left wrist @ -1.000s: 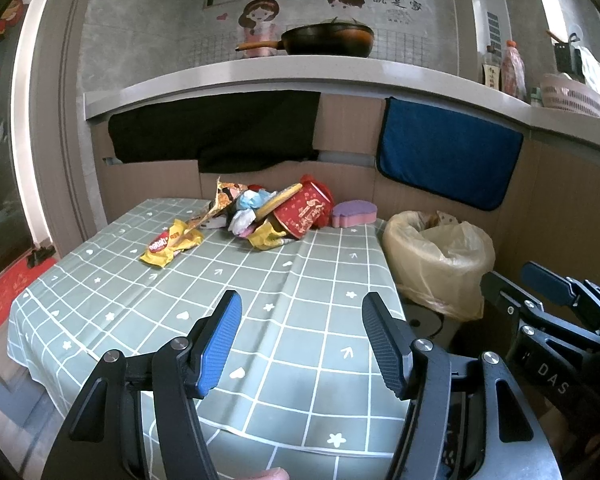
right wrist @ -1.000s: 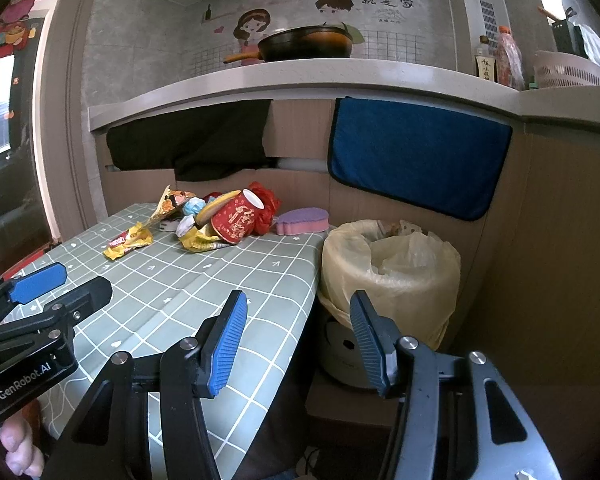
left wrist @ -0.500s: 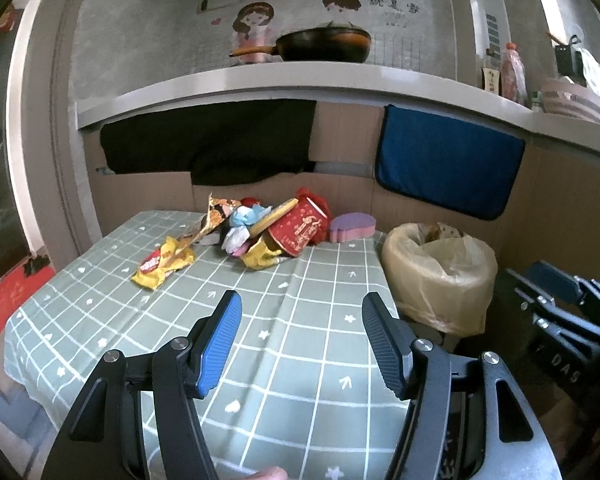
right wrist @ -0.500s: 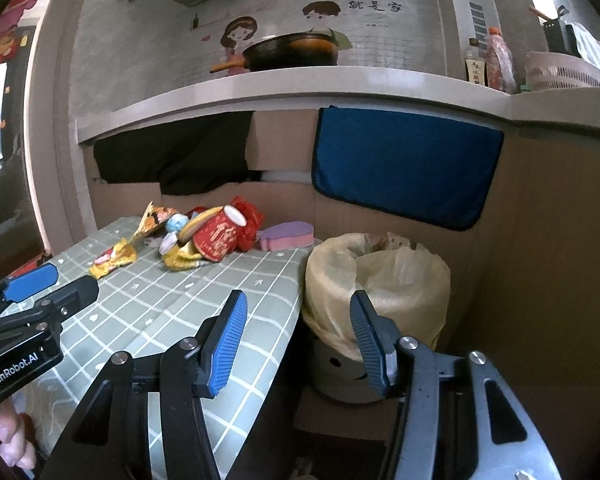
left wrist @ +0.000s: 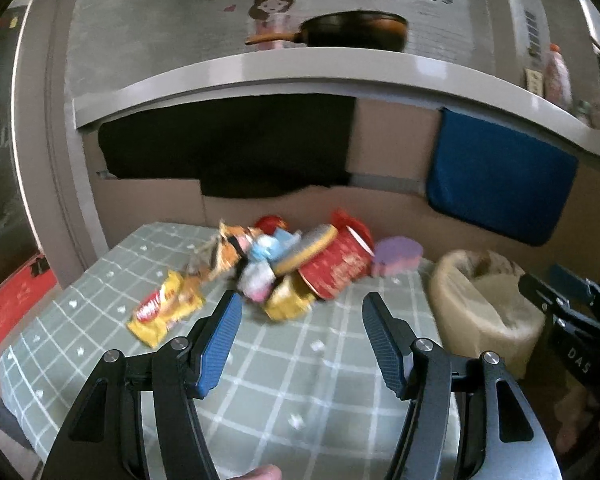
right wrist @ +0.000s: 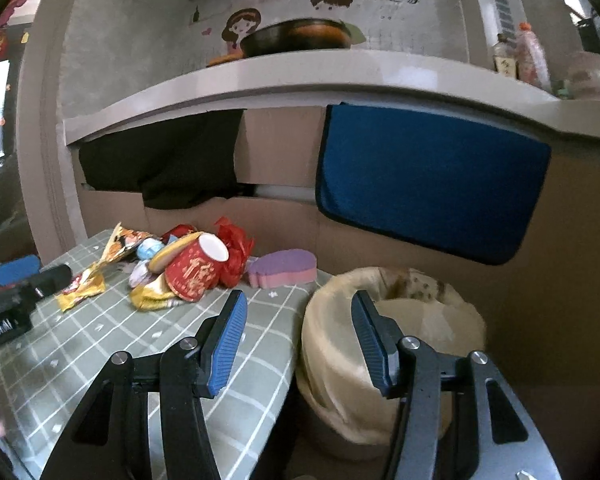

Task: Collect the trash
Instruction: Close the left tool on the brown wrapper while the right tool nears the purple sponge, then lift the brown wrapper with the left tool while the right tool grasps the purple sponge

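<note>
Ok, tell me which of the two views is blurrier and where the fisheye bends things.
Left wrist view: motion blur smears the trash pile and the lined bin, while the open left gripper stays sharp. Right wrist view: crisper, with the red cup readable past the open right gripper. Both views: the counter edge bows and the corners go black.

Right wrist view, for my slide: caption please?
Open right gripper faces bag-lined bin beside table piled with trash.
</note>
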Available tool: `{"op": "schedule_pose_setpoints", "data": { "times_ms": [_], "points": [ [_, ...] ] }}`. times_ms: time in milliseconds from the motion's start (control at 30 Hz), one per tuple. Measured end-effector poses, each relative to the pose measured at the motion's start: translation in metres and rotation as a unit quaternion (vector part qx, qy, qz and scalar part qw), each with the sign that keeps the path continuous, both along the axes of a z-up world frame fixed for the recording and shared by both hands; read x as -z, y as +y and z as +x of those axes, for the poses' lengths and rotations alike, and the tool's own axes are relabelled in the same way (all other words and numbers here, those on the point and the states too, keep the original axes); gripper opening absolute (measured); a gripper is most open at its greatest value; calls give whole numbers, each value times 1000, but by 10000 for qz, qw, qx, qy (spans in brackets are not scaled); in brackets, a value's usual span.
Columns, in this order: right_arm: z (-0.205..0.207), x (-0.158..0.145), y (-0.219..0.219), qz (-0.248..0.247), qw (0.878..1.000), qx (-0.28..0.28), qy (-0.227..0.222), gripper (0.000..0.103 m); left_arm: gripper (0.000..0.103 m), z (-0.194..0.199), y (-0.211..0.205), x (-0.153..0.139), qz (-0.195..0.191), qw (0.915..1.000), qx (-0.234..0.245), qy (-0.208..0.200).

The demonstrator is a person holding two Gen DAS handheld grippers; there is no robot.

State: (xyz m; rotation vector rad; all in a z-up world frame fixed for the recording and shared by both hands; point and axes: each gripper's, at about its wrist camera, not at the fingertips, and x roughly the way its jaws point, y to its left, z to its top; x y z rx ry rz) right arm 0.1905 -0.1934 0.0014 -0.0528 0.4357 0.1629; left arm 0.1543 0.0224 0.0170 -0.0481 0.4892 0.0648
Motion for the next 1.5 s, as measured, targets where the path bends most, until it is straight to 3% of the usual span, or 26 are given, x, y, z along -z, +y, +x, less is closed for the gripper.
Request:
{"op": "schedule_pose_setpoints", "data": {
  "times_ms": [167, 300, 433, 500, 700, 867, 1000, 1167, 1267, 1300, 1333, 1500],
  "points": [
    [36, 5, 6, 64, 9997, -47, 209, 52, 64, 35, 47, 6, -261, 9989, -317, 208],
    [49, 12, 19, -114, 9996, -79, 239, 52, 64, 43, 86, 27, -276, 9957, -777, 421],
    [61, 24, 31, -161, 9988, -171, 424, 52, 64, 53, 109, 50, -686, 9917, -673, 849],
    [65, 29, 37, -138, 9982, -250, 521, 52, 64, 53, 117, 57, -788, 9917, -586, 825],
    [66, 41, 50, -404, 9966, -376, 615, 52, 61, 54, 137, 65, -809, 9920, -560, 786],
    [69, 48, 48, -222, 9959, -382, 790, 52, 58, 62, 143, 59, -969, 9922, -396, 680],
    [69, 53, 49, -156, 9949, -413, 903, 52, 58, 80, 125, 55, -681, 9964, 6, 499],
    [65, 49, 46, -265, 9960, -369, 770, 52, 56, 120, 118, 77, -483, 9951, -92, 856],
    [66, 44, 40, -266, 9962, -361, 744, 52, 35, 141, 117, 88, -525, 9922, -227, 1111],
    [67, 42, 38, -266, 9963, -351, 732, 52, 19, 147, 117, 89, -554, 9910, -256, 1189],
    [68, 40, 36, -260, 9964, -354, 725, 52, 13, 148, 117, 88, -556, 9909, -276, 1196],
    [78, 34, 27, -93, 9960, -444, 772, 52, 5, 117, 110, 56, -882, 9931, -232, 732]
  ]
}}
